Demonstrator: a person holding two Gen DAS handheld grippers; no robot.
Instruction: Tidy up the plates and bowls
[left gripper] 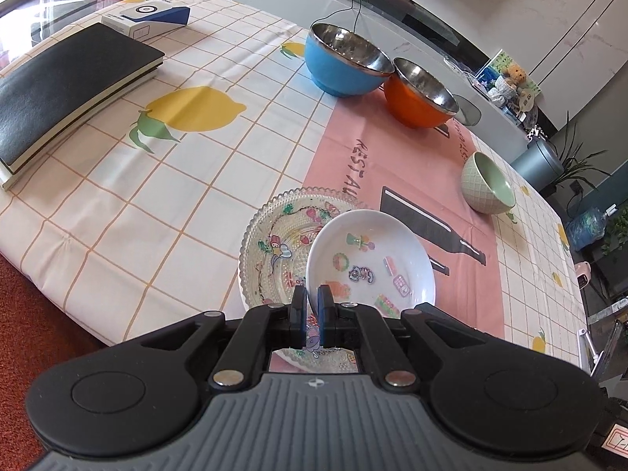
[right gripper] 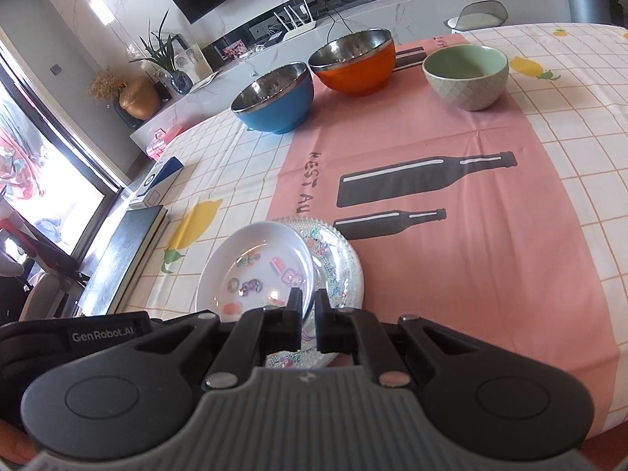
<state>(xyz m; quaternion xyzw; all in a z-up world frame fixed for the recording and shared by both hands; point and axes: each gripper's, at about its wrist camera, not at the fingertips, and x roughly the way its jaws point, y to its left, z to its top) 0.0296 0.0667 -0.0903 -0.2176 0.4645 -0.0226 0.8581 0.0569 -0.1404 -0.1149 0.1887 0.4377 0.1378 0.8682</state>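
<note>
A white plate with cartoon stickers (left gripper: pixel 369 265) is tilted over a clear beaded glass plate (left gripper: pixel 274 251) lying on the tablecloth. My left gripper (left gripper: pixel 312 294) is shut on the white plate's near rim. In the right wrist view my right gripper (right gripper: pixel 308 300) is shut on the rim of the white plate (right gripper: pixel 255 267), above the glass plate (right gripper: pixel 341 267). A blue bowl (left gripper: pixel 345 61), an orange bowl (left gripper: pixel 420 94) and a green bowl (left gripper: pixel 488 182) stand upright farther back; they also show in the right wrist view as blue bowl (right gripper: pixel 274 98), orange bowl (right gripper: pixel 353 61), green bowl (right gripper: pixel 465 76).
A black notebook (left gripper: pixel 66 86) and a white-and-blue box (left gripper: pixel 147 19) lie at the left of the table. A pink mat with bottle prints (right gripper: pixel 451 212) covers the cloth (left gripper: pixel 157 204) at centre. The table's near edge drops to a red floor (left gripper: pixel 31 314).
</note>
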